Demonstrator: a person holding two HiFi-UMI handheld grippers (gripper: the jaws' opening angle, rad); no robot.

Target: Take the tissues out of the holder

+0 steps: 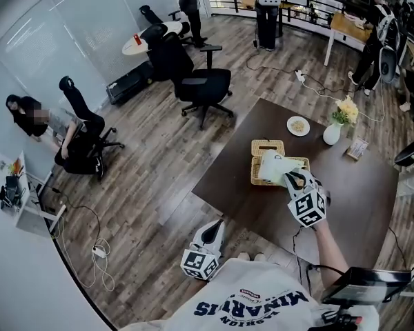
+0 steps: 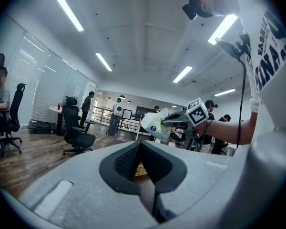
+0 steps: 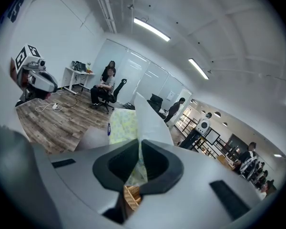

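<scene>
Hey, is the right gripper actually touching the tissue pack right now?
Touching. The right gripper view shows the right gripper with its jaws pinched on the tissue pack, which runs up from between them with no gap.

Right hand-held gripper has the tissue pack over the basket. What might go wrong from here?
1. The right hand-held gripper pinches only a thin edge of the tissue pack; it may slip and drop.
2. Nothing steadies the basket; the left hand-held gripper hangs off the table, so a snagging pack might drag it.
3. A wide swing right may hit the vase.
</scene>
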